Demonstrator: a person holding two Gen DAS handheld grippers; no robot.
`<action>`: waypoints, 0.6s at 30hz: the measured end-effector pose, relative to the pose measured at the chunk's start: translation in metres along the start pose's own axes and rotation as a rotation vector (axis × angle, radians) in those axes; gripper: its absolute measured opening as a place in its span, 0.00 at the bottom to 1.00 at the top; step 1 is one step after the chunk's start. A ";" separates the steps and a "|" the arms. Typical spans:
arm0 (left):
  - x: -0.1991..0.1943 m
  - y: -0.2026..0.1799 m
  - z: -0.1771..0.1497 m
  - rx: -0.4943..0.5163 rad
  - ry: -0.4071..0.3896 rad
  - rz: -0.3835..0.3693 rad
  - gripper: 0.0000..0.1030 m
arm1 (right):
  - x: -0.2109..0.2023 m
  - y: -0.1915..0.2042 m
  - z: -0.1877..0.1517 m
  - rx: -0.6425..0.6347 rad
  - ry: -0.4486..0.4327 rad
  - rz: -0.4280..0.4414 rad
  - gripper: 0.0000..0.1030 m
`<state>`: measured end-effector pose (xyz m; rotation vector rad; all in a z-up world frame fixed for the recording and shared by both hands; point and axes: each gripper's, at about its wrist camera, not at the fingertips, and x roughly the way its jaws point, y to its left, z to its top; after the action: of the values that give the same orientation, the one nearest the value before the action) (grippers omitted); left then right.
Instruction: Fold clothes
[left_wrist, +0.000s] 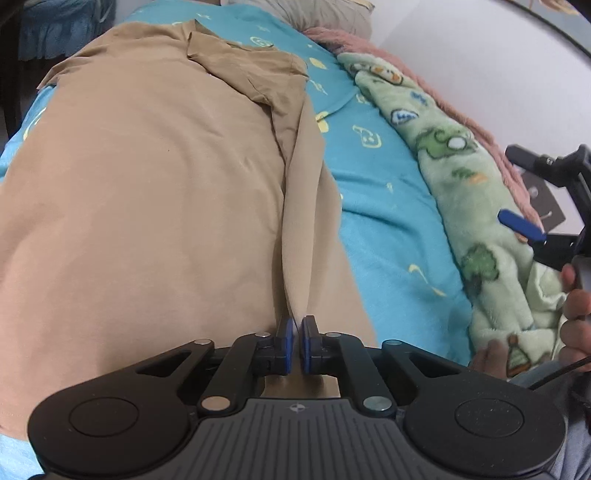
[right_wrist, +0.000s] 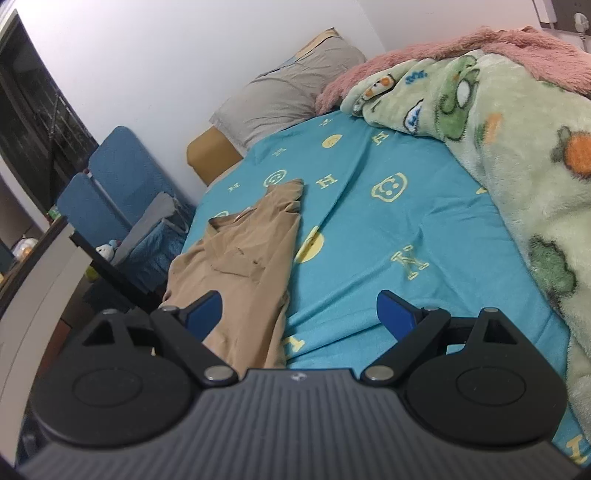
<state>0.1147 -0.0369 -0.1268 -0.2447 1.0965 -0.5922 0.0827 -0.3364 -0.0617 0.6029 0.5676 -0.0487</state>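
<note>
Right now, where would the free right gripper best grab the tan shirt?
The shirt lies flat, so I would take an edge. Its near hem corner sits just ahead of the open right gripper; coming in low over the sheet looks easiest. The left gripper already pinches a raised fold.

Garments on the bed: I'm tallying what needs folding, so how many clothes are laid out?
1: a tan shirt spread on the blue sheet, its side edge pinched by the left gripper. More could hide under the green blanket.
</note>
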 end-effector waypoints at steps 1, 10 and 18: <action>0.000 0.002 0.006 -0.015 0.004 -0.005 0.18 | -0.001 0.001 -0.001 -0.002 0.000 0.006 0.89; 0.022 0.043 0.119 -0.190 -0.132 -0.021 0.66 | 0.017 0.000 0.004 0.017 -0.003 -0.020 0.89; 0.126 0.067 0.234 -0.310 -0.244 0.047 0.65 | 0.058 0.000 0.002 0.017 0.049 -0.053 0.89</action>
<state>0.3852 -0.0754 -0.1487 -0.5449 0.9506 -0.3372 0.1327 -0.3307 -0.0899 0.6067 0.6310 -0.0892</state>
